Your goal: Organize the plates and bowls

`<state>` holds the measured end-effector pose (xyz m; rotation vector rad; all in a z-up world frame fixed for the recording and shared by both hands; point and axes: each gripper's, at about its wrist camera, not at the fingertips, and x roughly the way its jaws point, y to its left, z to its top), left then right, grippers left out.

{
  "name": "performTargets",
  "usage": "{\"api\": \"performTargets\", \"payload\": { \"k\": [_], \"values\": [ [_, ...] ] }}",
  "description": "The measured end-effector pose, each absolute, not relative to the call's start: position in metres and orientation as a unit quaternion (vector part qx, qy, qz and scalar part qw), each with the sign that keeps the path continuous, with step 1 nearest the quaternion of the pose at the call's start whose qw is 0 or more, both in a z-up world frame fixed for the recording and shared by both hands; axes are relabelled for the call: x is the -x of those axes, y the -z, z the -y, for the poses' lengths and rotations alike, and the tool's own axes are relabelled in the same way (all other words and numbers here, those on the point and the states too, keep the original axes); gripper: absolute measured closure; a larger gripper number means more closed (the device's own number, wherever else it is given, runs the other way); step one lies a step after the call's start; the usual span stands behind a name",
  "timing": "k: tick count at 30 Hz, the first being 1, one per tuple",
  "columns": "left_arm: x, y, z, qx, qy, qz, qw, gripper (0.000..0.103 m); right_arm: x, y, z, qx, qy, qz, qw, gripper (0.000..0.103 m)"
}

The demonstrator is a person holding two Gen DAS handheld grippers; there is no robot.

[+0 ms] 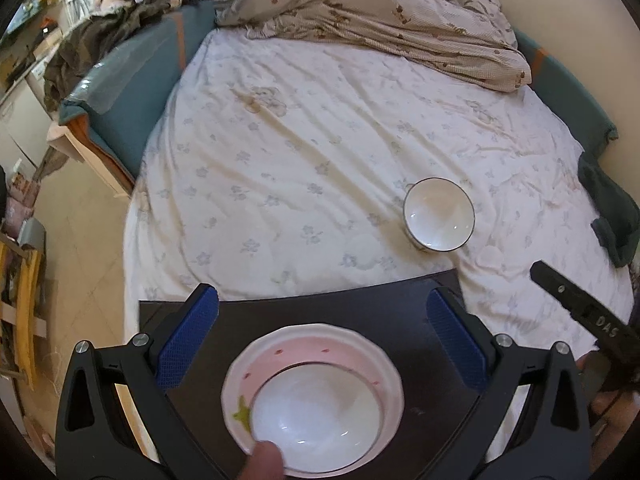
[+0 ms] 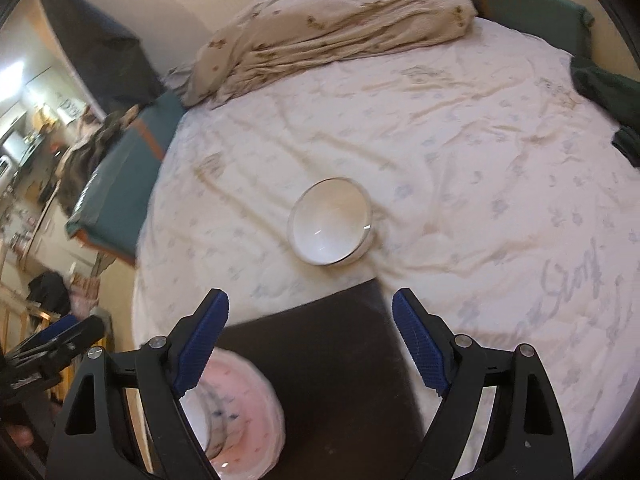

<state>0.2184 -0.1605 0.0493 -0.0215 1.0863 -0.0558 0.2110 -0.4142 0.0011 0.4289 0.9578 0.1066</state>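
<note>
left wrist view: left gripper [image 1: 320, 320] has its blue-padded jaws wide apart, nothing between the pads; it hangs over the dark flat board [image 1: 380, 320] laid on the foot of the bed, likely there to give the dishes a hard level base on a soft mattress. on that board, at 6 o'clock, sits a plain white glossy bowl [image 1: 316, 412] nested in a pink-rimmed scalloped ceramic plate [image 1: 320, 340], so one stack looks done. a fingertip [image 1: 266, 456] shows at the bowl's near rim, touching or just over it, cannot tell which. second white bowl with a thin dark rim [image 1: 439, 215] stands upright on the white floral bedsheet [image 1: 280, 152] at 2 o'clock, just off the board's far corner, apart from the stack. right wrist view: right gripper [image 2: 310, 336] also spread with nothing in it, pointed at that loose bowl [image 2: 331, 222] at 12 o'clock; pink plate [image 2: 248, 412] at 7 o'clock under its left finger. my read: the loose bowl is next, needs stacking into the first. risk: sheet gives under it, so it may tip when pinched. crumpled beige quilt [image 1: 380, 12] at 12 o'clock, out of the way.
</note>
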Motion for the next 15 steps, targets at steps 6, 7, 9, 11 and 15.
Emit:
{"api": "performTargets", "payload": {
  "k": [6, 7, 9, 11, 15],
  "values": [
    [-0.247, -0.032, 0.183, 0.016, 0.024, -0.538, 0.843, 0.0, -0.232, 0.029, 0.448, -0.278, -0.032, -0.484, 0.829, 0.016],
    [-0.252, -0.028, 0.187, 0.016, 0.023, -0.542, 0.84, 0.0, -0.235, 0.033, 0.453, -0.288, -0.027, -0.486, 0.825, 0.016],
    [-0.26, -0.019, 0.195, 0.012, 0.023, -0.549, 0.835, 0.0, -0.24, 0.039, 0.461, -0.299, -0.015, -0.487, 0.82, 0.016],
    [-0.271, -0.01, 0.203, 0.007, 0.021, -0.556, 0.831, 0.0, -0.246, 0.048, 0.469, -0.315, -0.002, -0.491, 0.812, 0.016],
    [-0.294, 0.011, 0.219, -0.003, 0.016, -0.573, 0.819, 0.0, -0.257, 0.072, 0.478, -0.354, 0.011, -0.506, 0.786, 0.016]
  ]
}}
